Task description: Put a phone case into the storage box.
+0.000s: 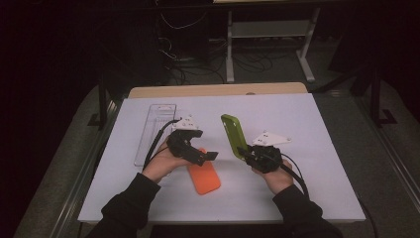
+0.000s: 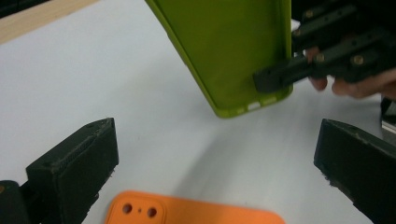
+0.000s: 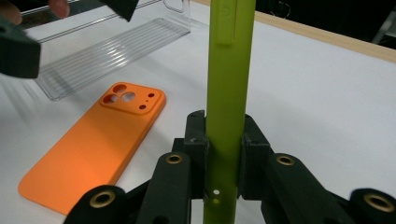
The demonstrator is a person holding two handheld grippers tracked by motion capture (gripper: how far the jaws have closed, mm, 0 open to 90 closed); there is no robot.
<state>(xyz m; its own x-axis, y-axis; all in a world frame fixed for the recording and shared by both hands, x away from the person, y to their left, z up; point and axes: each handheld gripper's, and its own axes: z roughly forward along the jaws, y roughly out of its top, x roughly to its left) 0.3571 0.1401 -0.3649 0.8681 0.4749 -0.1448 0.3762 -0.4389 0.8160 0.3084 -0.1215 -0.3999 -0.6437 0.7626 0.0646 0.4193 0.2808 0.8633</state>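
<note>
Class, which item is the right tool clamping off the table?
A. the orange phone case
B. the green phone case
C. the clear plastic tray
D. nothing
B: the right tool pinches the green phone case edge-on, while the orange phone case lies flat on the table.

Count: 2 phone cases, one green (image 1: pixel 232 134) and one orange (image 1: pixel 204 177). 1 clear plastic tray (image 1: pixel 155 130). 2 grippers, left gripper (image 1: pixel 207 155) and right gripper (image 1: pixel 243 151), one per hand, so 2 hands: left hand (image 1: pixel 161 166), right hand (image 1: pixel 278 178). 1 white table (image 1: pixel 297 119).
</note>
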